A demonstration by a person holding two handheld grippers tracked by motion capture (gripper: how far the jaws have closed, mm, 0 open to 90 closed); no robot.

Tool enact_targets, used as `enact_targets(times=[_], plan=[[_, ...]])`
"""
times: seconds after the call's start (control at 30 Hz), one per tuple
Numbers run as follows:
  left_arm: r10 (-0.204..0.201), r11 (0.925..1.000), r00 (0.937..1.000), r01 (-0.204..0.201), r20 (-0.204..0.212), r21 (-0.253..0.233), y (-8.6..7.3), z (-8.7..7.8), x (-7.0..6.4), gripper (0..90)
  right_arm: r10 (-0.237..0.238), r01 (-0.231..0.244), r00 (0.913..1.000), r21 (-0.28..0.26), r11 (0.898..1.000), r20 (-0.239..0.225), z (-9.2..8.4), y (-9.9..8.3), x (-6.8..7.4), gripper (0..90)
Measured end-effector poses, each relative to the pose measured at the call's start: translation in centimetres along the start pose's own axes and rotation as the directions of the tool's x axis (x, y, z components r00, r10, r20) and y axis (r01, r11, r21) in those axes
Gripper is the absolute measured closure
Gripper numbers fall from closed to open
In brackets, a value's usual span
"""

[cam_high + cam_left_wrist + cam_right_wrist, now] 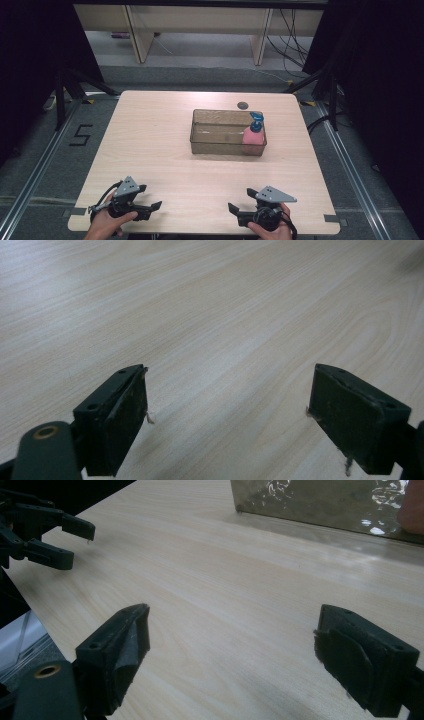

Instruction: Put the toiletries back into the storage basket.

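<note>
Nearest the camera in the high view, the left hand-held gripper point(150, 198) and the right hand-held gripper point(239, 201) rest at the near edge of the desk point(150, 135), each held by a hand cut off at the bottom of the frame. Both have their jaws spread wide with nothing between them; the left gripper view shows bare wood grain between its jaws, and the right gripper view shows the same. The two grippers sit well apart and point inward, toward each other.

In the right gripper view the left hand-held gripper appears at the upper left, its dark jaws apart above the desk edge. At the top of that view the container's wall point(320, 502) is cut off by the frame, its glossy surface hard to read, and a pink shape at the far right edge is only partly in view.

The pink pump bottle point(254, 136), with a blue pump top, stands in the right end of the clear brownish container point(210, 145), which lies past mid-desk, well apart from both grippers and closer to the right one. Open desk lies between. A small dark round mark point(243, 105) sits just beyond the container.
</note>
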State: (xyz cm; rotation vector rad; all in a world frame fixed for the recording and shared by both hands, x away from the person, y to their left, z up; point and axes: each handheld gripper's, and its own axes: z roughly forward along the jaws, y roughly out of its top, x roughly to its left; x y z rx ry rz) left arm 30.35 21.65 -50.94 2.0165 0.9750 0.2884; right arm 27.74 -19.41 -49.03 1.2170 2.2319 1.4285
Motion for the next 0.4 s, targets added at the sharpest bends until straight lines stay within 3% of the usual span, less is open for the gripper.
enact_targets(times=[0.1, 0.17, 0.2, 0.4], plan=[[-0.001, 1.0000, 1.0000, 0.001, -0.001, 0.003, 0.02, -0.05, 0.00, 15.1, 0.007, -0.007, 0.9998, 0.003, 1.000, -0.019, -0.13, -0.02, 0.02, 15.3], [0.000, 1.0000, 1.0000, 0.000, -0.001, 0.004, 0.02, -0.05, 0.01, 15.1, 0.019, -0.019, 0.9997, -0.003, 1.000, -0.014, -0.13, -0.08, 0.17, 15.2], [0.004, 1.0000, 1.0000, -0.004, 0.000, 0.004, 0.03, -0.05, 0.04, 15.1, -0.008, 0.008, 0.9999, 0.002, 1.000, 0.012, -0.28, -0.06, 0.07, 15.3], [0.002, 1.0000, 1.0000, -0.002, 0.003, 0.002, 0.05, 0.02, 0.09, 15.1, -0.014, 0.014, 0.9996, 0.008, 1.000, 0.024, -0.23, -0.11, -0.02, 15.3]])
